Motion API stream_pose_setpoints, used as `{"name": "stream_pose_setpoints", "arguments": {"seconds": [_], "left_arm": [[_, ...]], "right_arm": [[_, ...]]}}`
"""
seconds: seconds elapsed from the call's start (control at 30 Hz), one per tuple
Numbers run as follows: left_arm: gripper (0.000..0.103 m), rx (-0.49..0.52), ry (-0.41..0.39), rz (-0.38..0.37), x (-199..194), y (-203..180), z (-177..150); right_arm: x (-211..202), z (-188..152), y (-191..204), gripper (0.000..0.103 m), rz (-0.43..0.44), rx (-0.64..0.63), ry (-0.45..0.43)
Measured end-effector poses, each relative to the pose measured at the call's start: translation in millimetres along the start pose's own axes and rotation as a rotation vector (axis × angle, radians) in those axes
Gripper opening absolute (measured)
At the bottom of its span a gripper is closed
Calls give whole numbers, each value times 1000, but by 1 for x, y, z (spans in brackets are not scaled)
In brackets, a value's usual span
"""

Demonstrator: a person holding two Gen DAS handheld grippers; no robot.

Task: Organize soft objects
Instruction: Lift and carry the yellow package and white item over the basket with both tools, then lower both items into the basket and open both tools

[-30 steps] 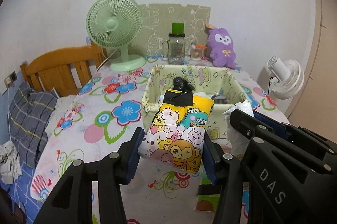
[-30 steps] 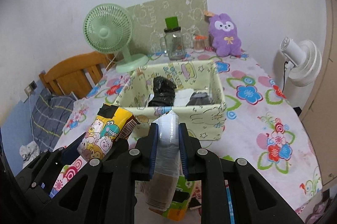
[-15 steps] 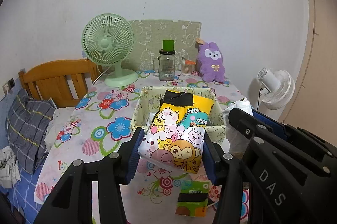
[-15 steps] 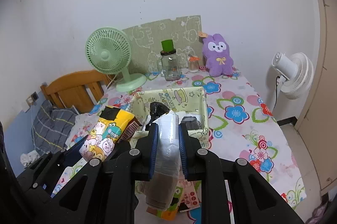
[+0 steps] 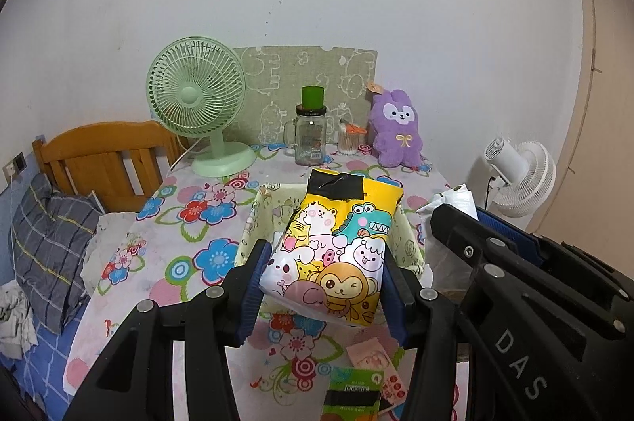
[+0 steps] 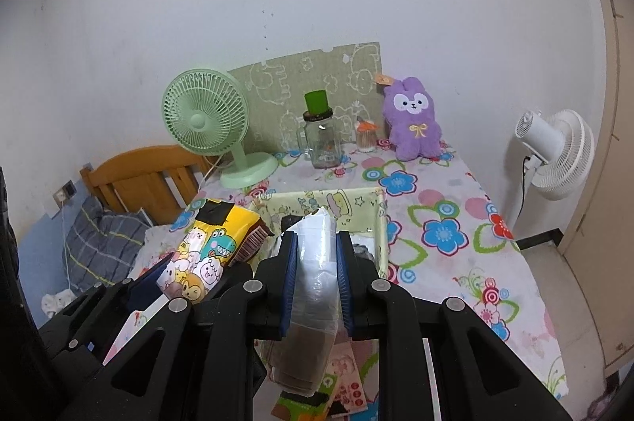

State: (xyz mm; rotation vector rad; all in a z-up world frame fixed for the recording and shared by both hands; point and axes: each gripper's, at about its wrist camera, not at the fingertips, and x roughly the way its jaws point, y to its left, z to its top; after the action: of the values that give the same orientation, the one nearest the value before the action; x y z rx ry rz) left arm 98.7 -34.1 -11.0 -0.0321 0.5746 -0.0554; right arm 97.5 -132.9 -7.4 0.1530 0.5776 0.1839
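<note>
- Yellow cartoon-animal pack [image 5: 335,254] is clamped in the left gripper [image 5: 323,286], held above the fabric bin [image 5: 253,222] mid-table, long axis pointing away toward the wall.
- Only the right wrist view shows the clear-wrapped bundle [image 6: 317,262] fully, pinched upright in the right gripper [image 6: 317,282].

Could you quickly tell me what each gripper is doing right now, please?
Left gripper: shut on the cartoon pack.
Right gripper: shut on the clear bag.

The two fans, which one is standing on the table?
The green fan, its base resting on the flowered tablecloth near the wall. The white fan stands off the table's right edge.
</note>
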Motion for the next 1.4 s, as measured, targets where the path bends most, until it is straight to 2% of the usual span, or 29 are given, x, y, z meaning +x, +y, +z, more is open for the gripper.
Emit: {"name": "stream_pose_setpoints", "arguments": {"seconds": [0.93, 1.4], "left_arm": [[53, -35, 40, 8, 75, 4, 31], [53, -68, 99, 25, 115, 10, 28]], "right_arm": [[76, 32, -15, 23, 18, -25, 25], [118, 32, -21, 23, 7, -1, 72]]}}
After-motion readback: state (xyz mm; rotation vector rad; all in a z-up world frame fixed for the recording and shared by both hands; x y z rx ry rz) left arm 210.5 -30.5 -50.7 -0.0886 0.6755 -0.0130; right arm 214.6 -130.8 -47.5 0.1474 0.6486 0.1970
